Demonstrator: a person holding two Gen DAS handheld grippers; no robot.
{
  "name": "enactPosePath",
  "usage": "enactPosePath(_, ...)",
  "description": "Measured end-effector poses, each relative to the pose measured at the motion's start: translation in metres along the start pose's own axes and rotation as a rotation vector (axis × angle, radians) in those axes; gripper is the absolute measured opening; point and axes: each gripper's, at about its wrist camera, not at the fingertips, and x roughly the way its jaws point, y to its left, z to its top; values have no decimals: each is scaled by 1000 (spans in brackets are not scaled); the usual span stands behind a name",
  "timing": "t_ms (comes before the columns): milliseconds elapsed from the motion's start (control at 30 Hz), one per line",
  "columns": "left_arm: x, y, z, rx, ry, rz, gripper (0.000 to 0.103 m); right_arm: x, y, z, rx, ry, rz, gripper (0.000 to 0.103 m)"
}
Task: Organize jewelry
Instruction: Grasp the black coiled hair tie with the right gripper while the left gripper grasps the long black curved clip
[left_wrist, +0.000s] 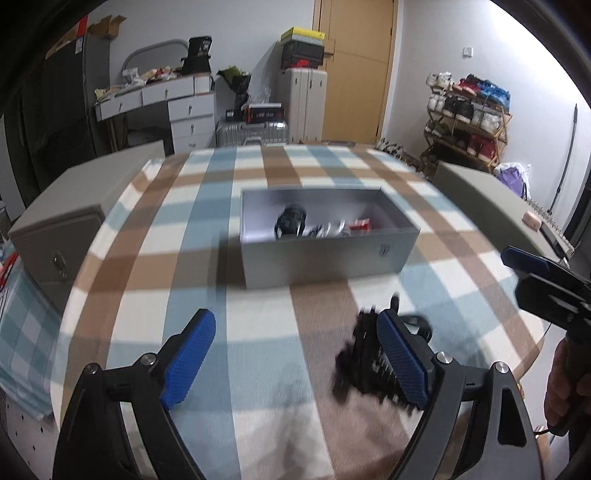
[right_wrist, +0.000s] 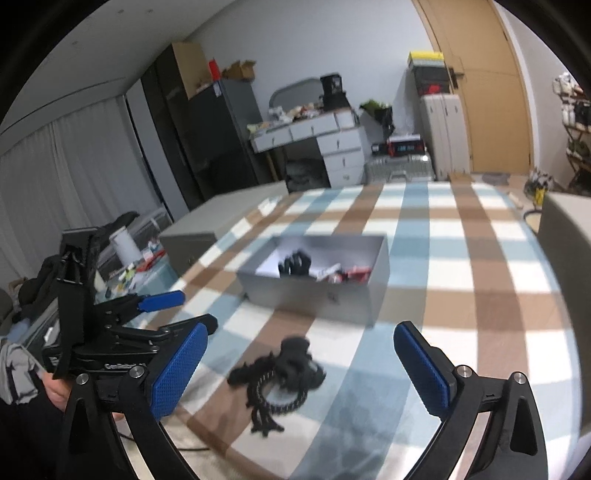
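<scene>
Both the left gripper (left_wrist: 295, 360) and right gripper (right_wrist: 301, 369) gape empty over the black beaded jewelry (right_wrist: 279, 373) left on the checked cloth (right_wrist: 461, 266), while the grey box (right_wrist: 317, 295) already holds several pieces

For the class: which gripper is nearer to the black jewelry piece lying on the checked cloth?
Left, narrowly. The left gripper has one finger beside the black jewelry piece; the right gripper frames it from slightly further back. Neither touches it.

Both wrist views look down, close, sharing the grey box (left_wrist: 325, 258).
</scene>
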Motion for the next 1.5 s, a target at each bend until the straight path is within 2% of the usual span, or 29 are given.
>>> enactPosePath(200, 0, 13, -21, -48, 39, 18, 86, 21, 8, -24, -1, 108, 20, 102)
enactPosePath(333, -1, 23, -31, -84, 59, 16, 86, 26, 18, -41, -17, 149, 32, 100)
enactPosePath(500, 1, 26, -43, -108, 89, 11, 86, 33, 23, -55, -15, 179, 47, 86)
enactPosePath(667, 1, 24, -49, -103, 103, 4, 86, 52, 13, -59, 66, 225, 64, 79)
enactPosePath(800, 1, 25, -51, -103, 110, 0, 86, 61, 15, -56, 67, 227, 46, 72)
enactPosePath(867, 3, 26, -51, -107, 117, 0, 86, 64, 20, -55, 42, 227, 8, 69)
enactPosePath(967, 5, 27, -52, -113, 123, -1, 86, 69, 31, -56, -33, 229, -62, 52)
enactPosePath(1033, 5, 28, -52, -116, 125, -2, 86, 70, 35, -59, -59, 224, -83, 50)
enactPosePath(1100, 5, 28, -53, -116, 128, -3, 86, 68, 33, -59, -54, 221, -70, 42)
enactPosePath(1200, 5, 27, -53, -117, 132, -9, 86, 66, 31, -59, -39, 217, -51, 36)
enactPosePath(1467, 7, 20, -50, -100, 144, -14, 86, 54, 24, -55, -4, 187, -17, 30)
enactPosePath(1500, 7, 19, -50, -99, 145, -14, 86, 51, 23, -54, 2, 182, -10, 19)
